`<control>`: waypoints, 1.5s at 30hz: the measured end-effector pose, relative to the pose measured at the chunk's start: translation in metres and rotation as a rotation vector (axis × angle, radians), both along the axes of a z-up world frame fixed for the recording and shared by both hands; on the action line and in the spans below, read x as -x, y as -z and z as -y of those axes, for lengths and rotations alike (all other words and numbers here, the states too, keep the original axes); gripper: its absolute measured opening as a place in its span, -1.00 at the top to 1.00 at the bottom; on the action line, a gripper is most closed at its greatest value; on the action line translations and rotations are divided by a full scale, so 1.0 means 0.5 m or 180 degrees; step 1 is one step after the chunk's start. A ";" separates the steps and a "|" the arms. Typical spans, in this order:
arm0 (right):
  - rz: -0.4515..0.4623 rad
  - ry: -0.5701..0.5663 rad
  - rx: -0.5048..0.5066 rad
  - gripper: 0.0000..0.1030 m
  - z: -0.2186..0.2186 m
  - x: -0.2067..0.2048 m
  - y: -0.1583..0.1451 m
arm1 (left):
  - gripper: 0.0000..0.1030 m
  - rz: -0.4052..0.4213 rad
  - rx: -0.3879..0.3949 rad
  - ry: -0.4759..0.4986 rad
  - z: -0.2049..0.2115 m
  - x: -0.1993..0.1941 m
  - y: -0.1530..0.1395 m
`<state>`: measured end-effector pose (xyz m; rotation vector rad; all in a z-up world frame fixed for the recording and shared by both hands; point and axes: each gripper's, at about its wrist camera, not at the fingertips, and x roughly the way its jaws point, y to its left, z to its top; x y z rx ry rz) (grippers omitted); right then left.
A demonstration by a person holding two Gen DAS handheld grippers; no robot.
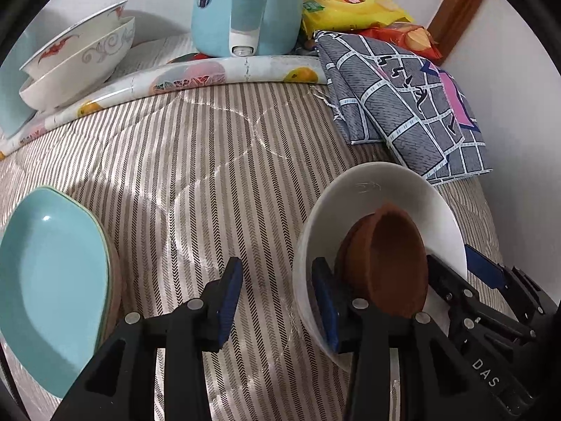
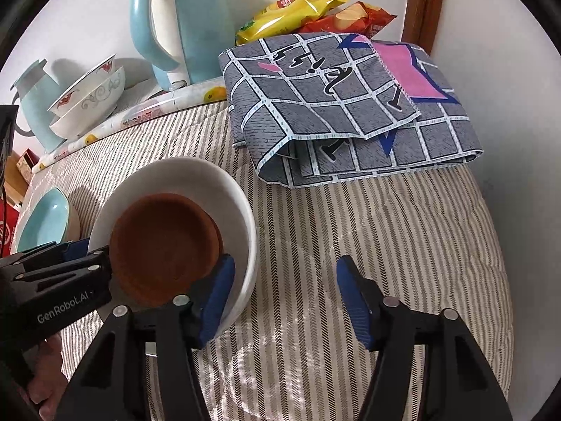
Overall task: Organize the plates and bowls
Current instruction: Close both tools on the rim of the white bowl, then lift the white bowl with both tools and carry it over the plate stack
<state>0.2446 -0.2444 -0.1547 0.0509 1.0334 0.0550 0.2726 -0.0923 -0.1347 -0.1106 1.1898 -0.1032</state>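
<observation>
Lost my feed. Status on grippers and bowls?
Left gripper and right gripper: jaws open, holding nothing. Brown bowl in white bowl. Nothing in the way.

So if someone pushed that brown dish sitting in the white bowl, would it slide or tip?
Probably it would rock. The brown dish lies tilted inside the white bowl, not flat. It could also slide, since the bowl's glazed wall looks smooth. The dish looks like unglazed clay, so likely stiff and apt to chip if it knocks the rim.

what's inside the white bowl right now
Brown dishes, apparently two nested, sit tilted inside the white bowl. The bowl's bottom beneath them is covered, so anything under them cannot be seen.
</observation>
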 end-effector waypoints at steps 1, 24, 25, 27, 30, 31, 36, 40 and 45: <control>0.0000 0.0004 -0.0020 -0.03 0.000 -0.002 0.001 | 0.25 0.0006 0.0003 0.0005 0.000 0.000 -0.001; 0.0098 -0.0014 -0.0299 0.74 -0.023 -0.005 0.004 | 0.80 0.0186 0.0118 0.0017 0.016 0.003 -0.008; 0.0090 -0.0004 -0.0303 0.75 -0.021 -0.004 0.004 | 0.81 0.0187 0.0118 0.0010 0.017 0.003 -0.009; 0.0085 0.0010 -0.0274 0.77 -0.022 -0.003 0.003 | 0.81 0.0196 0.0053 0.0040 0.020 0.006 -0.009; 0.0100 0.0020 -0.0229 0.80 -0.024 0.003 0.001 | 0.82 0.0210 0.0018 0.0035 0.022 0.014 -0.012; 0.0097 0.0040 -0.0242 0.80 -0.023 0.005 0.000 | 0.83 0.0207 0.0023 0.0021 0.021 0.018 -0.014; 0.0106 0.0046 -0.0257 0.80 -0.023 0.024 -0.008 | 0.83 0.0215 0.0001 0.0029 0.020 0.032 -0.023; 0.0132 0.0059 -0.0269 0.80 -0.023 0.040 -0.020 | 0.83 0.0241 0.0021 0.0022 0.019 0.047 -0.037; 0.0175 0.0070 -0.0259 0.81 -0.028 0.060 -0.037 | 0.83 0.0291 0.0025 0.0019 0.017 0.064 -0.059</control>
